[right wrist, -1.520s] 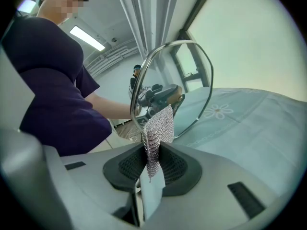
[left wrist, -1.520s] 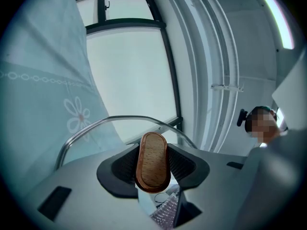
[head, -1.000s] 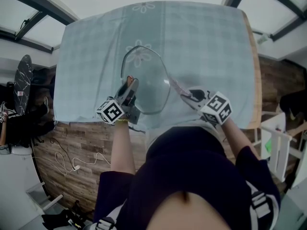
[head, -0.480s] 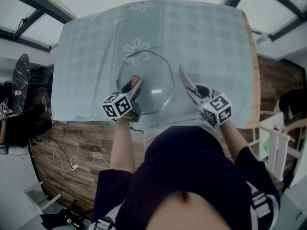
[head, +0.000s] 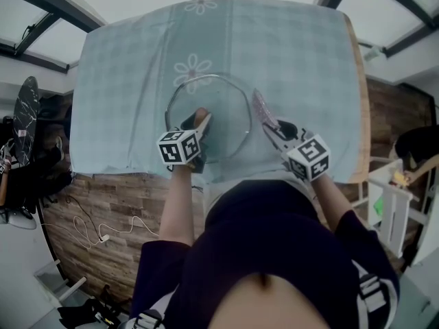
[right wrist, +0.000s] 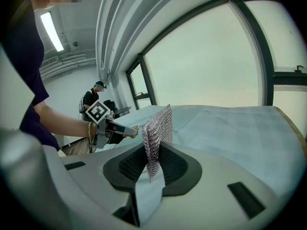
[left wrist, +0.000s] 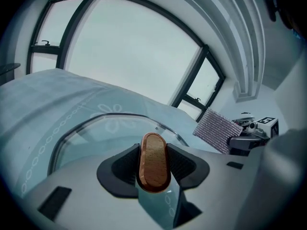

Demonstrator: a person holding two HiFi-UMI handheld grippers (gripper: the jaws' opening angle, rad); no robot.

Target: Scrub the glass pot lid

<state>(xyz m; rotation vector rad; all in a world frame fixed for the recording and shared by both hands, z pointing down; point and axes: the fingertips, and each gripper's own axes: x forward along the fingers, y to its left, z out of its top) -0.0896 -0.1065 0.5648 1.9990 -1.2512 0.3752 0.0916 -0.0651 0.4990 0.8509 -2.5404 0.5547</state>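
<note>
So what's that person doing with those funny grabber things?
The person is getting ready to scrub a glass pot lid. The left gripper is clamped on the lid's wooden knob, holding the lid on the blue-green checked tablecloth. The right gripper pinches a silvery mesh scrubber, held up beside the lid's right edge. It does not look to be on the glass yet.

Your left claw [left wrist: 153, 164] covers the lid's [left wrist: 91, 133] near rim in its own view, and its pads hide the sides of the wooden handle [left wrist: 153, 152]. Your torso blocks part of the tabletop's [head: 365, 115] near edge. The scouring mesh's [right wrist: 157, 126] lower end disappears between your right claw's [right wrist: 152, 166] pads.
</note>
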